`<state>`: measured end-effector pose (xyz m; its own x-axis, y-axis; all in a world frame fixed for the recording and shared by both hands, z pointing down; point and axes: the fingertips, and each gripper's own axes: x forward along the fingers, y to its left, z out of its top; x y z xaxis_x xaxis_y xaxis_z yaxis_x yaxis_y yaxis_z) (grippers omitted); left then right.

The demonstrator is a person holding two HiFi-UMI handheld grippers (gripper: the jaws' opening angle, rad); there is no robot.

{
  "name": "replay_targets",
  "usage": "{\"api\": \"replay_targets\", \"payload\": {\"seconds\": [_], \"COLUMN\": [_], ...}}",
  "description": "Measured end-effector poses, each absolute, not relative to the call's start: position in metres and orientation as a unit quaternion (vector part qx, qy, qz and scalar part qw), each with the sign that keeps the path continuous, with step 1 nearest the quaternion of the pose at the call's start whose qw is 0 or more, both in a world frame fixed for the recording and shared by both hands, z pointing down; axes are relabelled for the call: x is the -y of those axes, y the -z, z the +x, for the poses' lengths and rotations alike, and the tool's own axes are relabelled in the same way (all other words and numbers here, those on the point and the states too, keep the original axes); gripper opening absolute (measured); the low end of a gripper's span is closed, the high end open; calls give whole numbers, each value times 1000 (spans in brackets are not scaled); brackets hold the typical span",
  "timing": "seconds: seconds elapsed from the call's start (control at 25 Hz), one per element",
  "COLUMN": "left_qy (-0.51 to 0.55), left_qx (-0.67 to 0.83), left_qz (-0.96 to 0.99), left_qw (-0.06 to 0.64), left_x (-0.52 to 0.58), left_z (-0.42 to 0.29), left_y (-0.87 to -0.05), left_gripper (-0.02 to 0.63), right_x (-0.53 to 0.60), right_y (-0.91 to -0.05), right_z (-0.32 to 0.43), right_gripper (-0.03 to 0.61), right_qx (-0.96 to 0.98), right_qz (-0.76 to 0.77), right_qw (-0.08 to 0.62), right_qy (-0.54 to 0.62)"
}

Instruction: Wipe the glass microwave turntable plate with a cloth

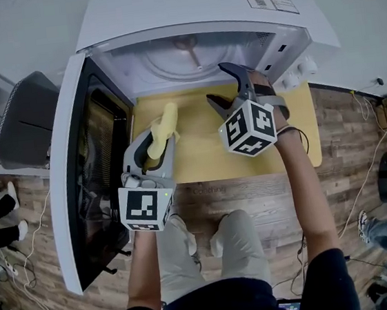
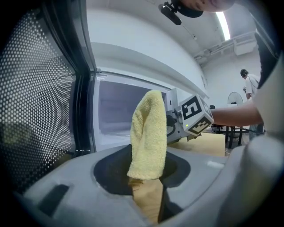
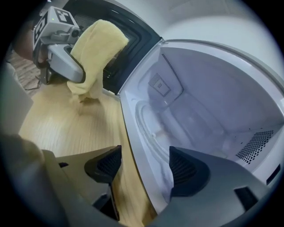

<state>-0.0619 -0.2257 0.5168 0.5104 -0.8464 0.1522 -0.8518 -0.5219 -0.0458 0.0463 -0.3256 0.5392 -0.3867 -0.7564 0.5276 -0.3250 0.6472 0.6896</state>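
Note:
The glass turntable plate [image 1: 188,55] lies inside the open white microwave [image 1: 183,6]; in the right gripper view the plate [image 3: 153,122] sits just past the cavity's sill. My right gripper [image 1: 221,84] hangs at the microwave's mouth with its jaws wide open and nothing between them; in its own view the gripper [image 3: 144,166] straddles the cavity's front edge. My left gripper [image 1: 156,140] is shut on a folded yellow cloth [image 1: 163,128], which stands upright out of the jaws [image 2: 148,133] in front of the door opening. The cloth [image 3: 95,48] is off to the right gripper's left.
The microwave door [image 1: 88,177] is swung fully open on the left, close beside my left gripper. The microwave stands on a pale wooden tabletop [image 1: 201,160]. A grey chair [image 1: 27,124] stands at far left. Cables run over the wood floor [image 1: 364,187]. A person [image 2: 250,84] stands far off.

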Motion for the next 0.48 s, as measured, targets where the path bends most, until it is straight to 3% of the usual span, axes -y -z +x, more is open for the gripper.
{"api": "replay_targets", "payload": {"seconds": [0.48], "left_qy": [-62], "left_qx": [495], "left_qz": [866], "left_qw": [43], "left_x": [228], "left_z": [-65], "left_y": [-518], "left_gripper": [115], "right_x": [330], "right_y": [-548], "right_z": [47], "right_gripper": [298], "right_qx": [784], "right_qz": [338], "right_qw": [451], "right_qy": [260]}}
